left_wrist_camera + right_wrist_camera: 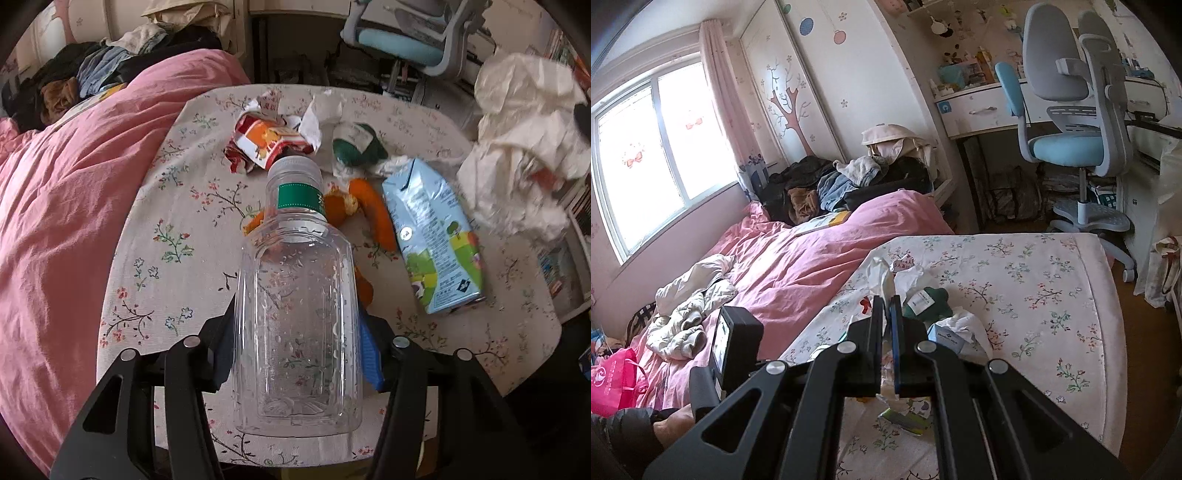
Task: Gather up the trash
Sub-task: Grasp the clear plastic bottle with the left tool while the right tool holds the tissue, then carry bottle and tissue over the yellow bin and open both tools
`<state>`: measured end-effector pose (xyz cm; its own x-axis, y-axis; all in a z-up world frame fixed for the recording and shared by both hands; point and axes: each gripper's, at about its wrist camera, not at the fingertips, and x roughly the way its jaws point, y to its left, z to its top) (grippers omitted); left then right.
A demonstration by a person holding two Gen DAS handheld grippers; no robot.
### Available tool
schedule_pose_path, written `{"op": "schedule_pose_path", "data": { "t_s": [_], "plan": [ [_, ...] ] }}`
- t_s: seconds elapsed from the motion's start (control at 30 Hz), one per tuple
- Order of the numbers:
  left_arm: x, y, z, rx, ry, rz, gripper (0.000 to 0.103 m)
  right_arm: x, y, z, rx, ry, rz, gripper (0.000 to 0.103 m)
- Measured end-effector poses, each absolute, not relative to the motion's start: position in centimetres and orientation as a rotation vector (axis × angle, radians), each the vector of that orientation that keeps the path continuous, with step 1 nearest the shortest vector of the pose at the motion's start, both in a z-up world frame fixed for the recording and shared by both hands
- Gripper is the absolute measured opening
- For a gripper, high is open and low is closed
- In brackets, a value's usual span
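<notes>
An empty clear plastic bottle (pixel 295 332) with a green label and white cap lies between the fingers of my left gripper (pixel 297 310), cap pointing away. Both pads press on its sides, just above the floral tablecloth (pixel 166 258). Beyond it lie a crumpled red-orange wrapper (pixel 266 144), a green packet (pixel 356 146), orange peel (pixel 373 218) and a light blue juice carton (pixel 432 236). My right gripper (pixel 886 299) is shut on a thin white plastic bag (pixel 881 275), which hangs crumpled at the right of the table (pixel 524 147).
A bed with a pink duvet (pixel 74 184) borders the table's left side, with clothes piled at its far end (pixel 831 181). A blue-and-grey desk chair (pixel 1071 140) stands beyond the table. A pink bag (pixel 613 380) sits by the bed. Torn white paper (pixel 317 118) lies near the wrapper.
</notes>
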<state>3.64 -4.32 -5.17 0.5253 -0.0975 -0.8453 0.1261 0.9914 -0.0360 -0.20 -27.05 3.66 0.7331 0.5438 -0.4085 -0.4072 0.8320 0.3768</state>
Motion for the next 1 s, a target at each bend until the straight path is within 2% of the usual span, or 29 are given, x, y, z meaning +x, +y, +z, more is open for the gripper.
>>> {"op": "schedule_pose_path", "data": {
  "t_s": [0.4,0.67,0.9,0.97,1.0],
  "plan": [
    [-2.0,1.3,-1.9,-0.134,0.869,-0.073,0.053,-4.4,-25.8,2.7,0.349,0.558,0.629,0.005],
    [-7.7,2.6,-1.8,-0.156,0.853,-0.081,0.054,-12.5,-21.9,-2.0,0.305,0.743,0.709,0.006],
    [-11.3,1.7,-1.9,-0.115,0.846,-0.123,0.054,-16.2,-18.3,-5.8,0.16,0.916,0.7,0.007],
    [-12.4,1.3,-2.2,-0.093,0.859,-0.135,0.054,-16.3,-18.2,-6.3,0.143,0.936,0.661,0.028],
    [-12.7,1.1,-2.5,-0.082,0.872,-0.142,0.054,-16.4,-18.6,-6.3,0.153,0.926,0.626,0.049]
  ]
}}
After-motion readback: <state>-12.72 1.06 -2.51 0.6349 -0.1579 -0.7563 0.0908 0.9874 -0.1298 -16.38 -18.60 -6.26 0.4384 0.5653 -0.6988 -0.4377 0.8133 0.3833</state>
